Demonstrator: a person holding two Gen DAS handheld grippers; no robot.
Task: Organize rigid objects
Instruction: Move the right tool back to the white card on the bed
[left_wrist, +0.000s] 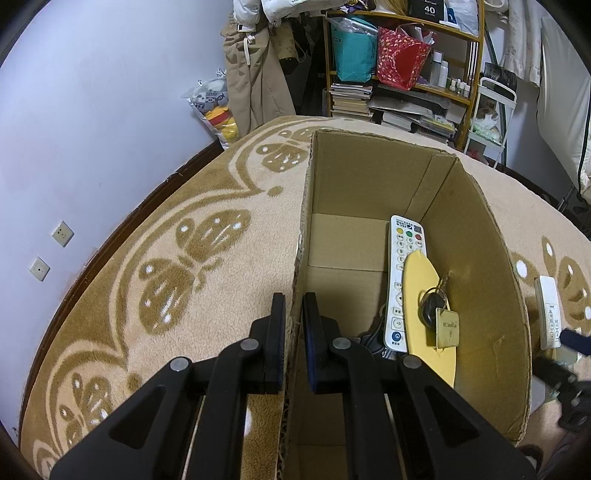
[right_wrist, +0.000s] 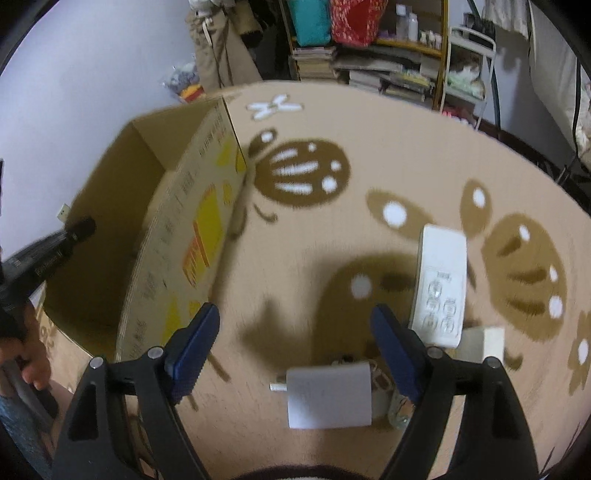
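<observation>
Right wrist view all smeared with blur. Print on the cardboard box (right_wrist: 184, 236) too fuzzy to read. Lower part of the white remote (left_wrist: 400, 284) hidden under the yellow disc (left_wrist: 424, 317). Tiny writing on the key tag (left_wrist: 447, 328) hard to read.

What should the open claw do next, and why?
Probably lower the right gripper onto the white charger and close. Its jaws stand open just above it on the blanket, while the left gripper pinches the cardboard box wall.
</observation>
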